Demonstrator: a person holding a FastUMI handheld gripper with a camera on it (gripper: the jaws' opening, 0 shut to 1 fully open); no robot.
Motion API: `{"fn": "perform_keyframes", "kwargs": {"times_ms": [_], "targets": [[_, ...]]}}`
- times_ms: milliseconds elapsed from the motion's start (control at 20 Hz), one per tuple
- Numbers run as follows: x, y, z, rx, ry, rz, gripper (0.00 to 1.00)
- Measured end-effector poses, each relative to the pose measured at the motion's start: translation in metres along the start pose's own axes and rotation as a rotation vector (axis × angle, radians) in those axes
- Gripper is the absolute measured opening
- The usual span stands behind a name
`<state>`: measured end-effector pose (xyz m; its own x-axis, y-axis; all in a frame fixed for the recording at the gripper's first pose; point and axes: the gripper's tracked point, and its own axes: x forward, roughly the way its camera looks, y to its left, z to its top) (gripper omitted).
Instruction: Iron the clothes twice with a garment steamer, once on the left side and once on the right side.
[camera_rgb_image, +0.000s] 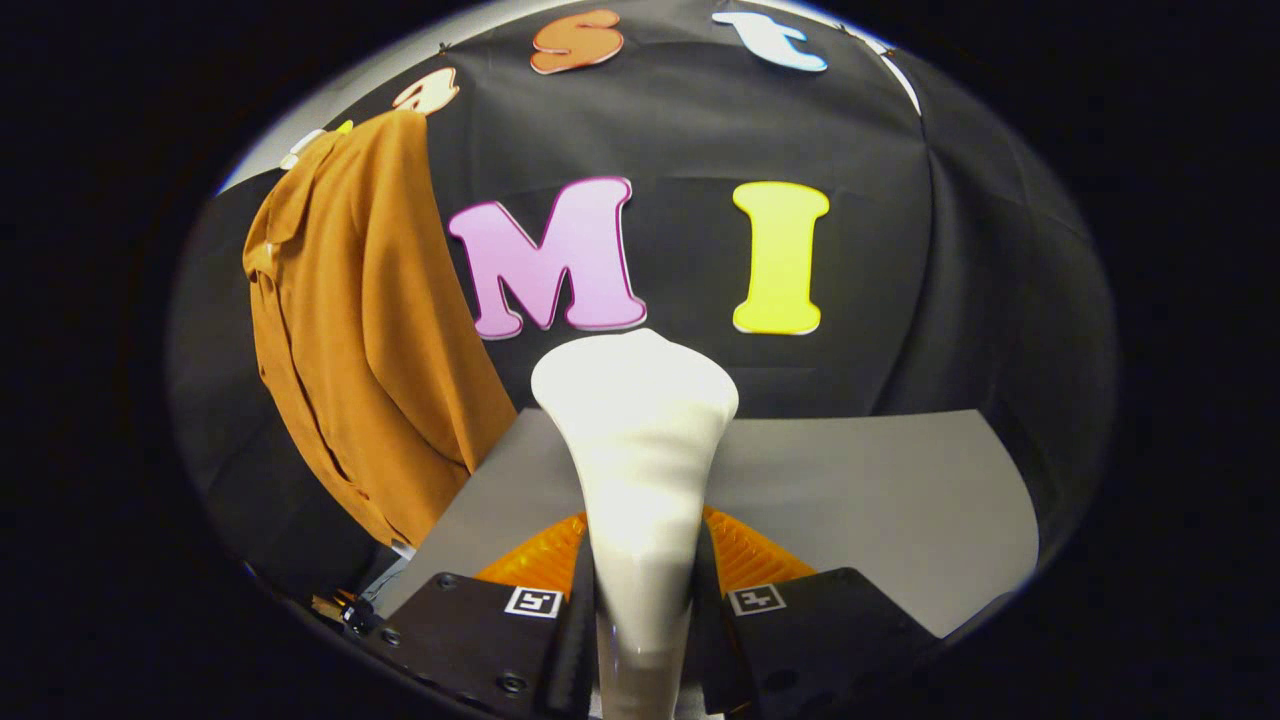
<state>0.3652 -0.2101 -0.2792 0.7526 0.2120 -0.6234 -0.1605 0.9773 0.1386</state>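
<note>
my gripper is clamped on the white garment steamer, both fingers pressing its narrow handle from either side. the steamer's wide head rises ahead of the fingers, over the grey table. the brown shirt hangs off to the left against the black booth wall (well apart from the steamer head), its hem near the table's left edge.

Garment steamer stands upright mid-frame, handle pinched between gripper fingers at bottom centre, head rising above them; shirt hangs upper left against back wall; table spreads behind steamer toward lower right.
</note>
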Motion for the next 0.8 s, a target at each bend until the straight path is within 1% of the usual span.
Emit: {"fn": "perform_keyframes", "kwargs": {"times_ms": [150,250,350,500,600,800], "targets": [[-0.039,0.001,0.015,0.004,-0.11,-0.038,0.45],[-0.055,0.009,0.008,0.049,-0.15,-0.048,0.36],[-0.074,0.022,-0.009,0.092,-0.169,-0.059,0.36],[-0.1,0.043,-0.029,0.107,-0.205,-0.114,0.36],[-0.117,0.063,-0.033,0.123,-0.245,-0.148,0.36],[-0.146,0.109,-0.023,0.133,-0.335,-0.207,0.35]]}}
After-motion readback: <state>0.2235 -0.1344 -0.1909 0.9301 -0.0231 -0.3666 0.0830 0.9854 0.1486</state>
